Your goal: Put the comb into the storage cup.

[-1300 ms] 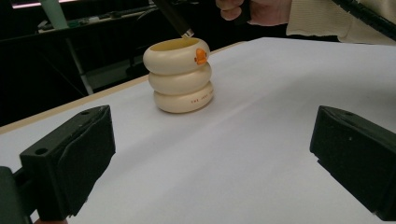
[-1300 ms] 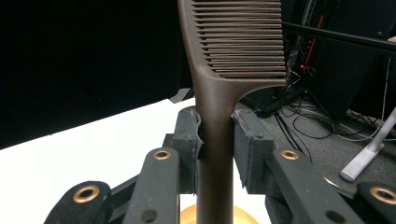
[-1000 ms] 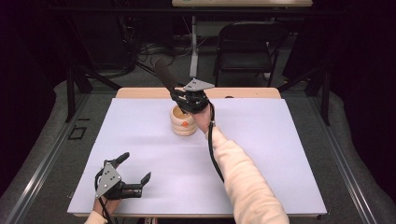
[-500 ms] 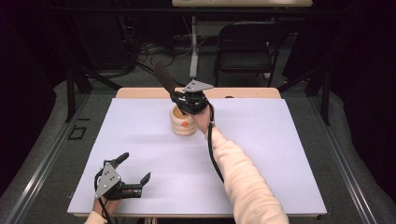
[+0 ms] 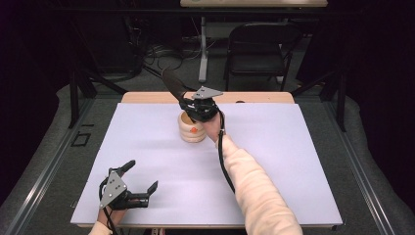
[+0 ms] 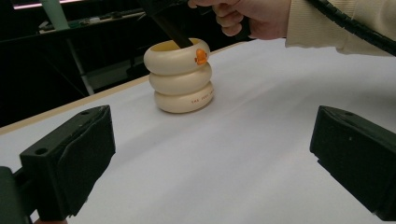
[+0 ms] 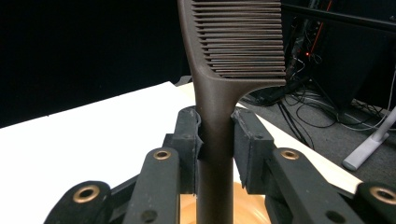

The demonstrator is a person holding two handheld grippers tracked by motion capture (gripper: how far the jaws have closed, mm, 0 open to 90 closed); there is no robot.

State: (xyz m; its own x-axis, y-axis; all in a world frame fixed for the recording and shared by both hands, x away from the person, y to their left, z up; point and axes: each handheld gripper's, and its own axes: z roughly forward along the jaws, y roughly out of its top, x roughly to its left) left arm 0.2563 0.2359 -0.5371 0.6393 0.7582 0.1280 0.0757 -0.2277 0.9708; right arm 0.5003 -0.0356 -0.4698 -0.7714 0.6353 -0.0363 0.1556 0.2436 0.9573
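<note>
The right claw [image 7: 215, 140] is clamped on the handle of a dark brown comb [image 7: 219, 93], one pad pressing each side of the handle just below the teeth. In the high view this claw [image 5: 195, 108] sits over the far middle of the tabletop [image 5: 293, 161], with the comb [image 5: 172, 83] slanting up and away to the left, toothed end high. The handle's lower end goes down into the mouth of a cream holder [image 5: 191, 127] shaped like three stacked rings, with a small orange mark on its top ring. In the left gripper view the dark handle [image 6: 172, 31] enters the holder's [image 6: 181, 77] open top, and the hand [image 6: 247, 16] with its pale sleeve shows just above and to the right of it. The holder stands upright on the white tabletop.

The left claw [image 5: 139, 182] is wide open with nothing between its pads, resting low at the near left corner of the tabletop, well apart from the holder.
</note>
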